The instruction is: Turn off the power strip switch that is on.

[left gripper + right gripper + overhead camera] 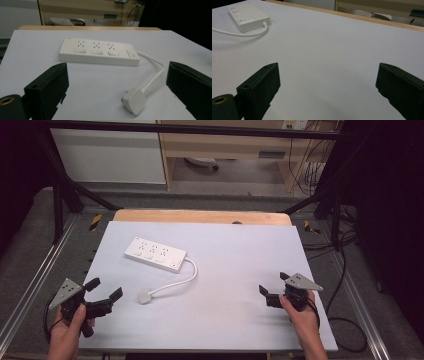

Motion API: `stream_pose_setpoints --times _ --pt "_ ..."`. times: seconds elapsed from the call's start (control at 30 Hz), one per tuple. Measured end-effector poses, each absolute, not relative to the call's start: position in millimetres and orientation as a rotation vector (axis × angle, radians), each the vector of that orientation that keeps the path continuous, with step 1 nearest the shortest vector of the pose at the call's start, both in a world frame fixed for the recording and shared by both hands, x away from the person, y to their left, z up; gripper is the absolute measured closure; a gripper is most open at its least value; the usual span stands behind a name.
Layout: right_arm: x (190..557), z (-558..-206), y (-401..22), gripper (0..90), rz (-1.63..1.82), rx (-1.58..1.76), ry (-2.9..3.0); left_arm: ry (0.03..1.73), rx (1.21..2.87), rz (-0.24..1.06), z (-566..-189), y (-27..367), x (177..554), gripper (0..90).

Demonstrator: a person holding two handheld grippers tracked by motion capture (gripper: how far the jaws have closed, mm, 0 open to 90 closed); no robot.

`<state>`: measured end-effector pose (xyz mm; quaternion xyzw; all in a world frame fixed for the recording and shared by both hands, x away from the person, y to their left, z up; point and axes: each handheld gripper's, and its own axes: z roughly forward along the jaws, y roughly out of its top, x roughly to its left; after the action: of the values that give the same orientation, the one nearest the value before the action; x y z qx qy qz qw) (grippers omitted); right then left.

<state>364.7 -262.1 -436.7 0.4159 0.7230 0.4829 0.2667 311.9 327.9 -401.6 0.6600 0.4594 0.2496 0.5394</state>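
White power strip (155, 254) lies flat on the worktop (240, 250), left of centre and toward the far side, long axis slanting from far-left to near-right. 3 sockets w/ a rocker switch under each, plus a main switch at the cable end. White cable (186, 277) leaves the strip's right end, loops round toward the near side and ends in a white plug (145, 297) lying on the worktop, well apart from the strip.

Left tool (106, 292) at near-left corner of the worktop, held in the person's left hand (67, 327), jaws pointing right toward the plug. Jaws wide apart, nothing between them, touching nothing. In left gripper view plug (134, 100) sits ahead, nearer the right jaw, strip (98, 51) beyond it.

Right tool (272, 290) at near-right, held in right hand (302, 317), aimed left-ish across bare worktop. Jaws also wide apart, empty. Right gripper view: strip's cable end (249, 17) far off at top-left, well apart from the tool.
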Motion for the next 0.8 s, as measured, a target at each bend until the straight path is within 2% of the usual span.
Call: stream_pose_setpoints --times 0.8 --pt "362.6 -435.9 -261.2 6.0 1.316 1.121 1.931 1.081 1.575 0.591 -402.4 325.5 310.7 5.0"
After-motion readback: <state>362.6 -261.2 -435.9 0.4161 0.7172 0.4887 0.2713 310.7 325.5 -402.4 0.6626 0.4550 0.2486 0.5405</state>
